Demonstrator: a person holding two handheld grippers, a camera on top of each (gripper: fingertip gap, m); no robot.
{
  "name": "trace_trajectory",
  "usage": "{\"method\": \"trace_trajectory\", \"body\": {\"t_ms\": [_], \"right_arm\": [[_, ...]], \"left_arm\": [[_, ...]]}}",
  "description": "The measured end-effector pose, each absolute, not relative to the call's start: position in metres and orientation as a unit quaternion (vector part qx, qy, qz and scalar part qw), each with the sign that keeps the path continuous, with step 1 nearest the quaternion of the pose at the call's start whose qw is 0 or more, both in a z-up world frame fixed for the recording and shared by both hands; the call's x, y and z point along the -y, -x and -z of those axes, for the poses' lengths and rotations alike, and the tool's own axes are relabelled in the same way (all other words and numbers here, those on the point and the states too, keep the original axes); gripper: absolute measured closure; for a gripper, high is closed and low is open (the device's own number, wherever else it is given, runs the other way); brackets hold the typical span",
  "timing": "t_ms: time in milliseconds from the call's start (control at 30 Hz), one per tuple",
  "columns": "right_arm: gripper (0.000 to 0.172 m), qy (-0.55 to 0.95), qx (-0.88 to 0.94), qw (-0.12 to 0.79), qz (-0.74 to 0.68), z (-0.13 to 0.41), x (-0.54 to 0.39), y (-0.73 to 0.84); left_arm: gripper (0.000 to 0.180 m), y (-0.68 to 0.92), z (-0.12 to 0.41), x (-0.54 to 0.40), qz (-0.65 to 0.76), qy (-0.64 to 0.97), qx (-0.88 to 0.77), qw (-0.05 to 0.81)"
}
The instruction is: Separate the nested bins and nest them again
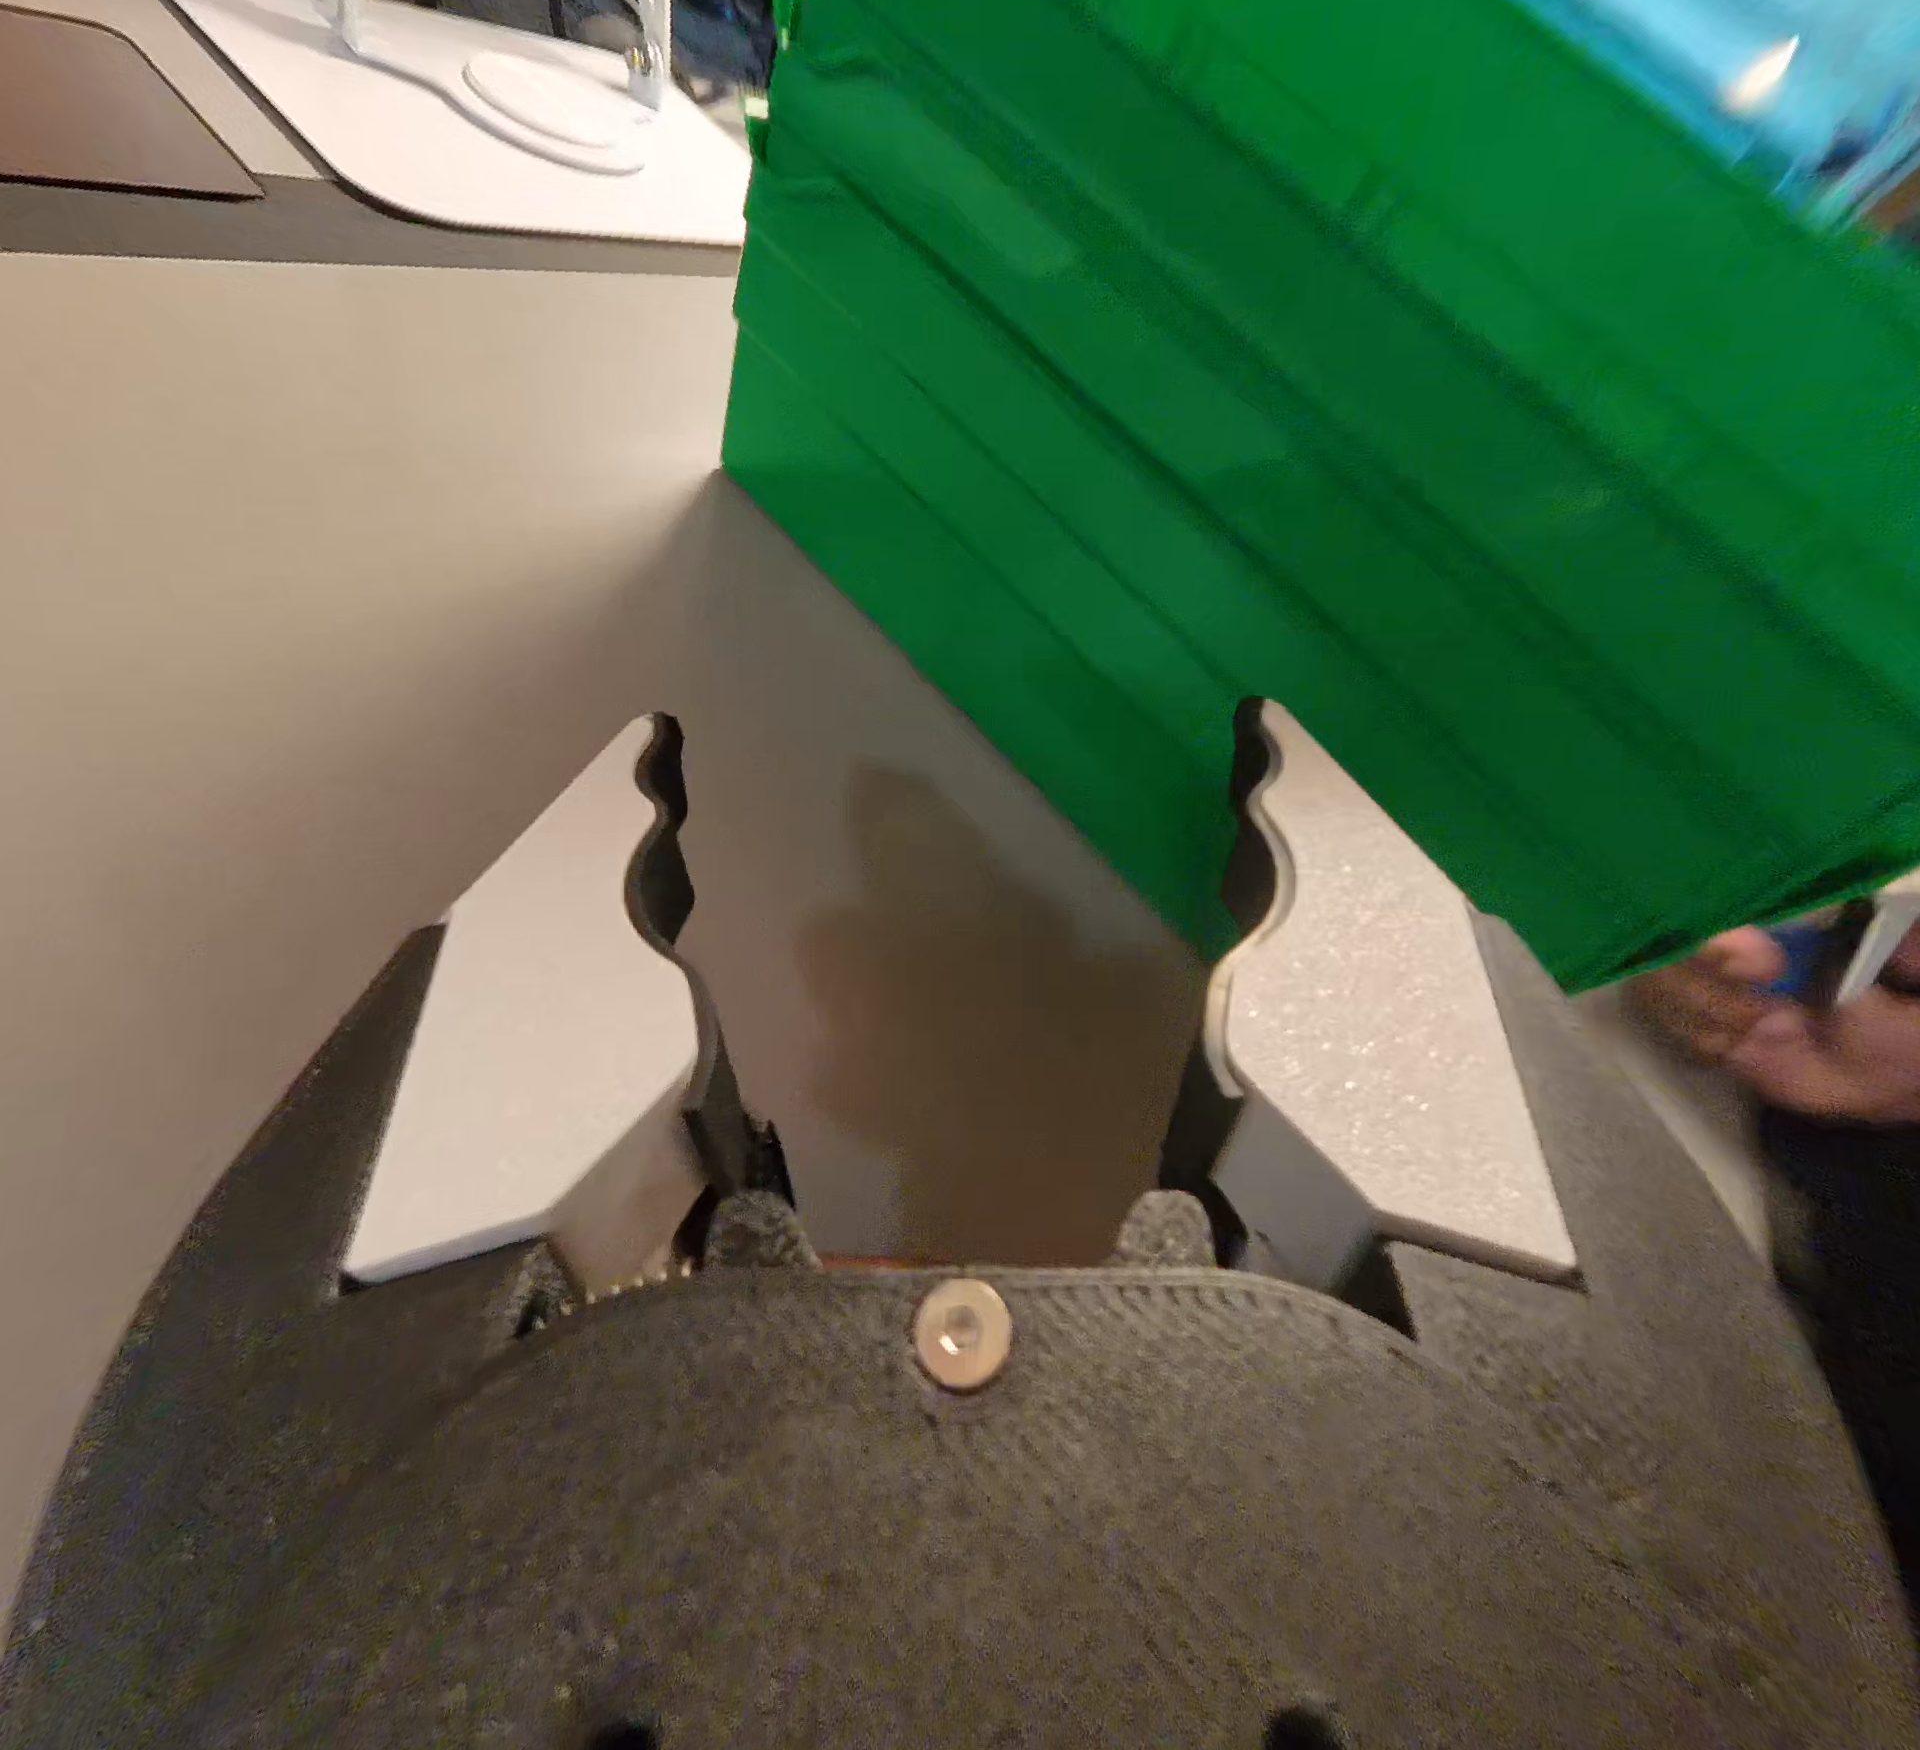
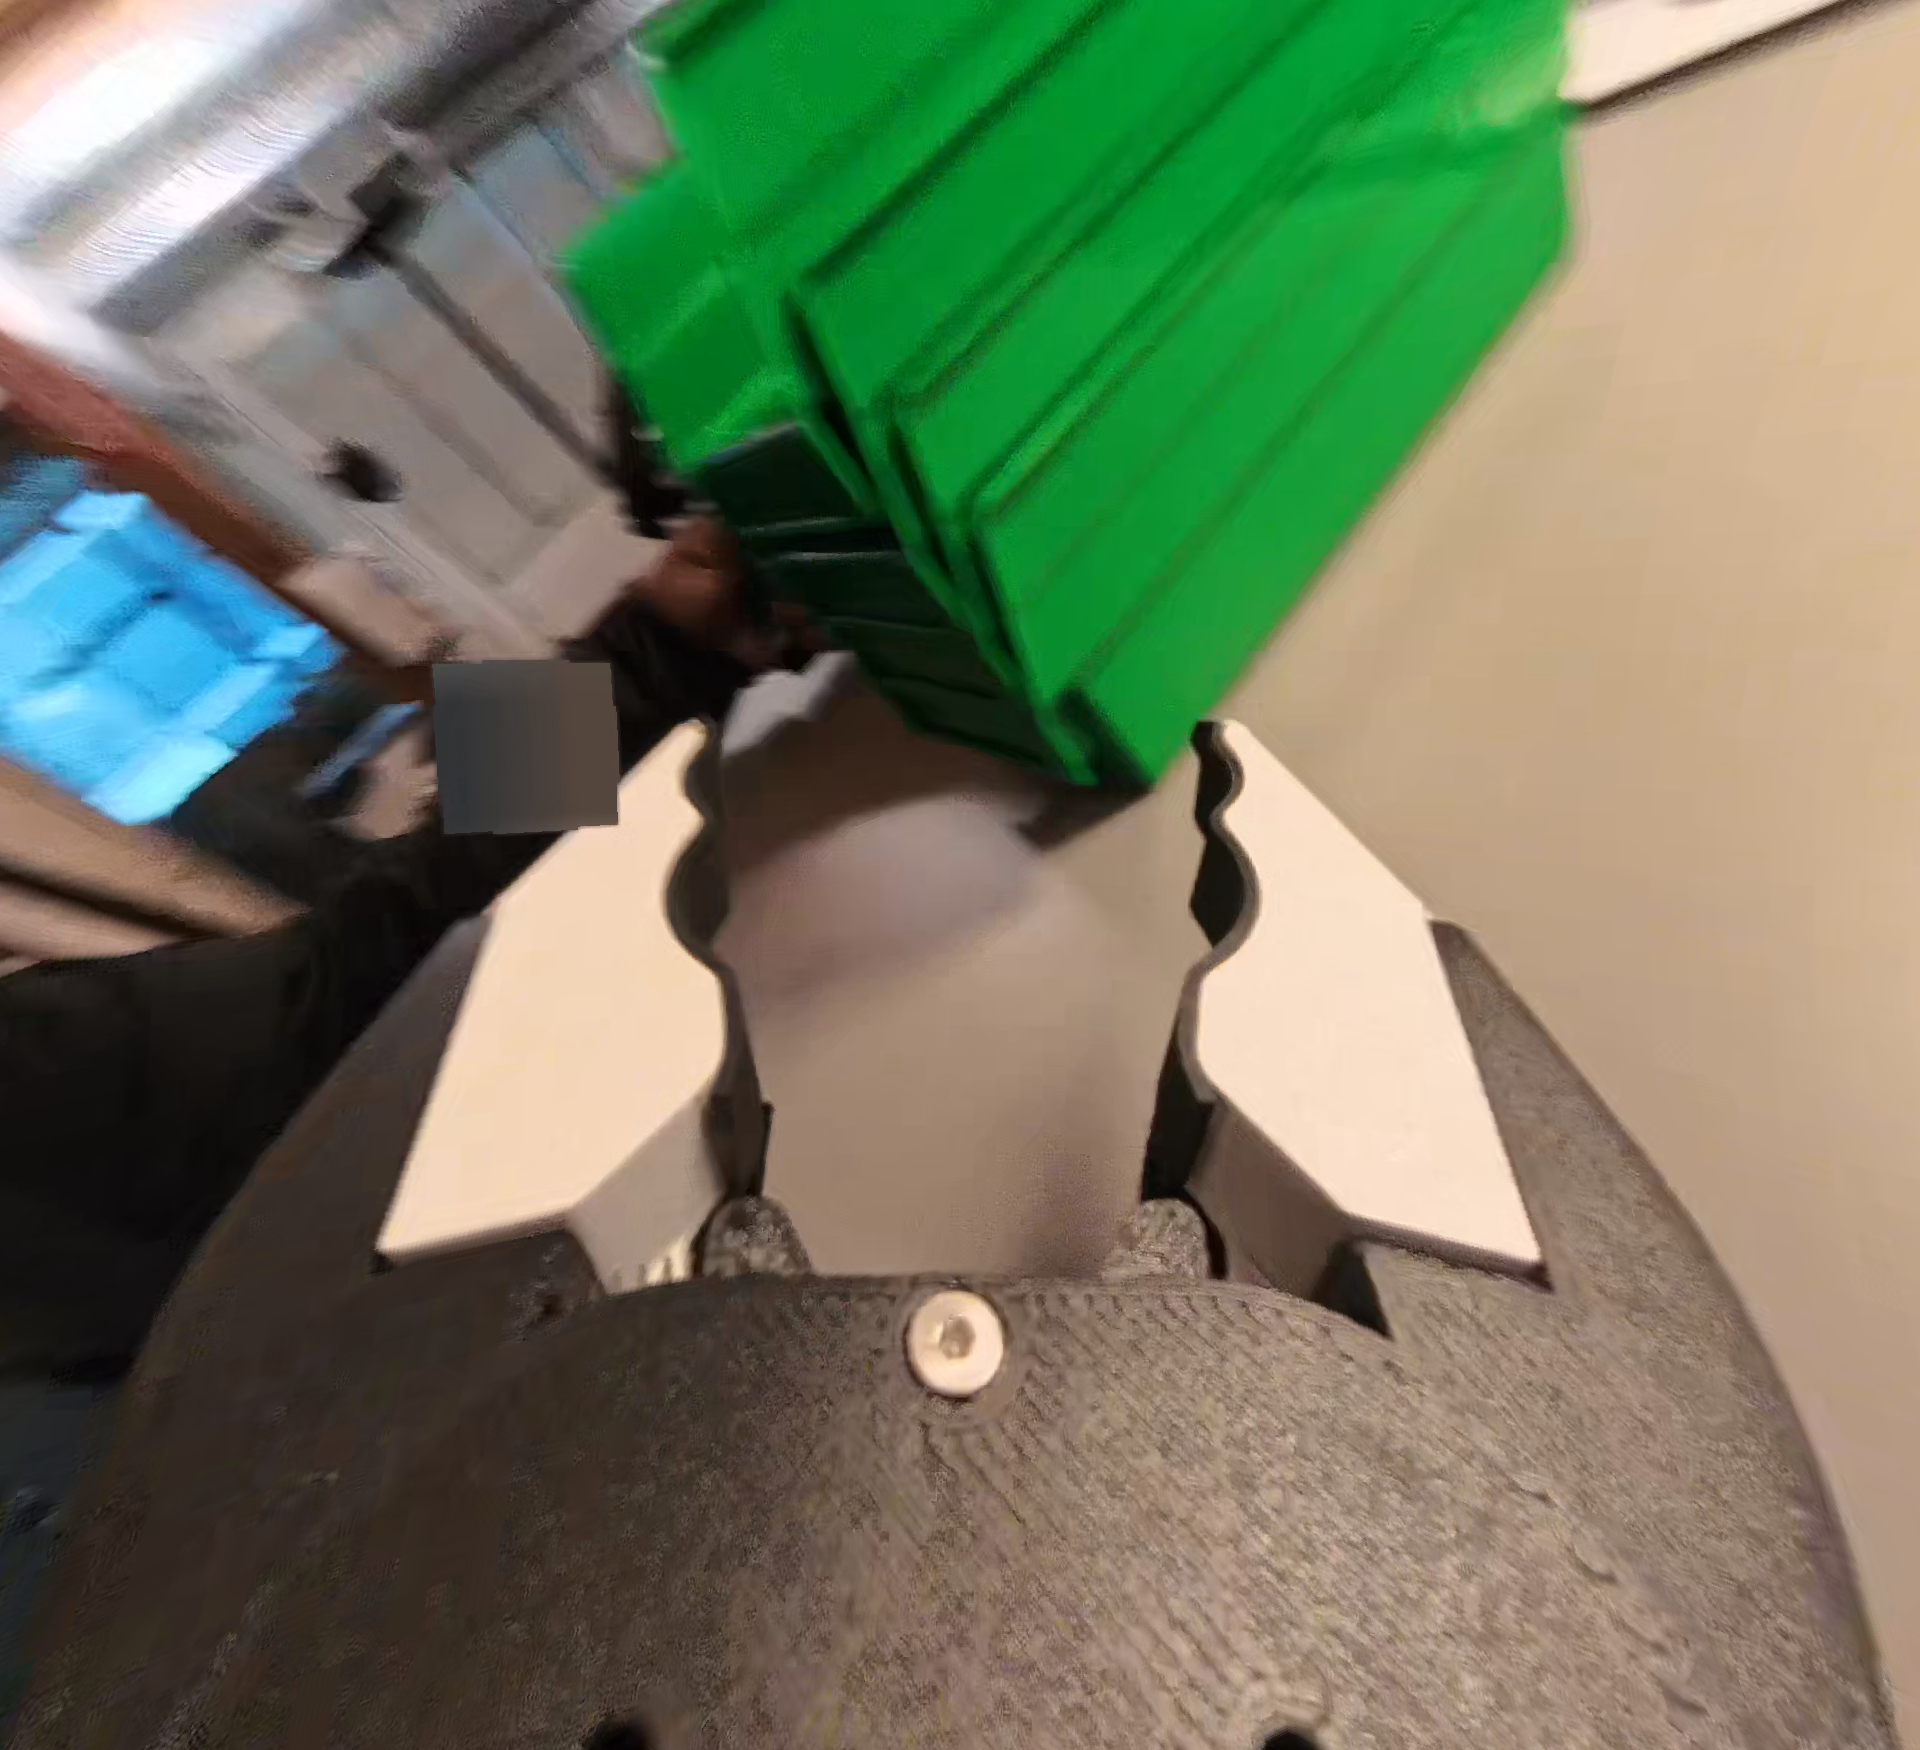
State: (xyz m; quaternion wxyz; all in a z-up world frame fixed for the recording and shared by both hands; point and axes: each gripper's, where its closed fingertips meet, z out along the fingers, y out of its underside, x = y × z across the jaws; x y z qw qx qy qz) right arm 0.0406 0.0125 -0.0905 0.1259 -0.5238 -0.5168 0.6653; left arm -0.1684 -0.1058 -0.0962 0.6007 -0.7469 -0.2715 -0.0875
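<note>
A stack of several nested green bins [image 1: 1299, 370] stands on the pale table [image 1: 312, 557] and fills the upper right of the left wrist view. My left gripper [image 1: 961, 724] is open and holds nothing. The stack's near lower edge runs in behind its right fingertip [image 1: 1273, 765], and the left fingertip is over bare table. In the blurred right wrist view the same stack [image 2: 1122, 298] stands tilted just ahead. My right gripper [image 2: 956, 734] is open and holds nothing, with the stack's near corner just beyond its right fingertip [image 2: 1236, 765].
A white stand base with two thin uprights [image 1: 468, 90] lies at the back left of the table. A person's hand [image 1: 1766, 1025] shows at the right edge, below the stack. Blue blocks [image 2: 135, 620] and white cabinets [image 2: 447, 370] lie off the table at the left.
</note>
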Motion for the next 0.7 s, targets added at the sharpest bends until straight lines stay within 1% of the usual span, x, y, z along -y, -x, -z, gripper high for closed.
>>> {"method": "trace_trajectory", "body": {"t_ms": [33,67,100,133,200,267,333,400,567,600,700], "right_arm": [[0.084,0.494,0.509,0.129,-0.693,0.077,-0.012,-0.047],[0.087,0.495,0.498,0.151,-0.696,0.074,-0.02,-0.047],[0.086,0.504,0.493,0.15,-0.693,0.076,-0.023,-0.045],[0.085,0.502,0.503,0.128,-0.692,0.079,-0.017,-0.045],[0.084,0.509,0.526,0.108,-0.673,0.089,-0.009,-0.042],[0.083,0.505,0.548,0.112,-0.658,0.093,-0.002,-0.041],[0.083,0.501,0.548,0.123,-0.659,0.091,-0.002,-0.043],[0.084,0.493,0.533,0.13,-0.676,0.084,-0.006,-0.045],[0.083,0.492,0.527,0.13,-0.681,0.082,-0.008,-0.046],[0.083,0.49,0.53,0.13,-0.68,0.082,-0.007,-0.046],[0.083,0.483,0.523,0.13,-0.69,0.079,-0.009,-0.048]], "left_arm": [[0.076,0.163,0.081,0.107,0.108,0.723,0.293,0.616],[0.076,0.158,0.064,0.107,0.128,0.702,0.312,0.628],[0.076,0.153,0.048,0.106,0.139,0.689,0.327,0.632],[0.076,0.151,0.033,0.104,0.138,0.689,0.339,0.626],[0.073,0.149,0.002,0.094,0.106,0.716,0.34,0.601],[0.073,0.144,-0.028,0.076,0.07,0.748,0.325,0.574],[0.071,0.136,-0.048,0.05,0.042,0.783,0.308,0.539],[0.068,0.132,-0.048,0.028,0.011,0.818,0.307,0.487],[0.056,0.15,-0.019,-0.004,-0.068,0.87,0.329,0.361],[0.05,0.154,-0.014,-0.009,-0.074,0.873,0.338,0.344],[0.047,0.156,-0.001,-0.025,-0.059,0.888,0.344,0.3]]}}
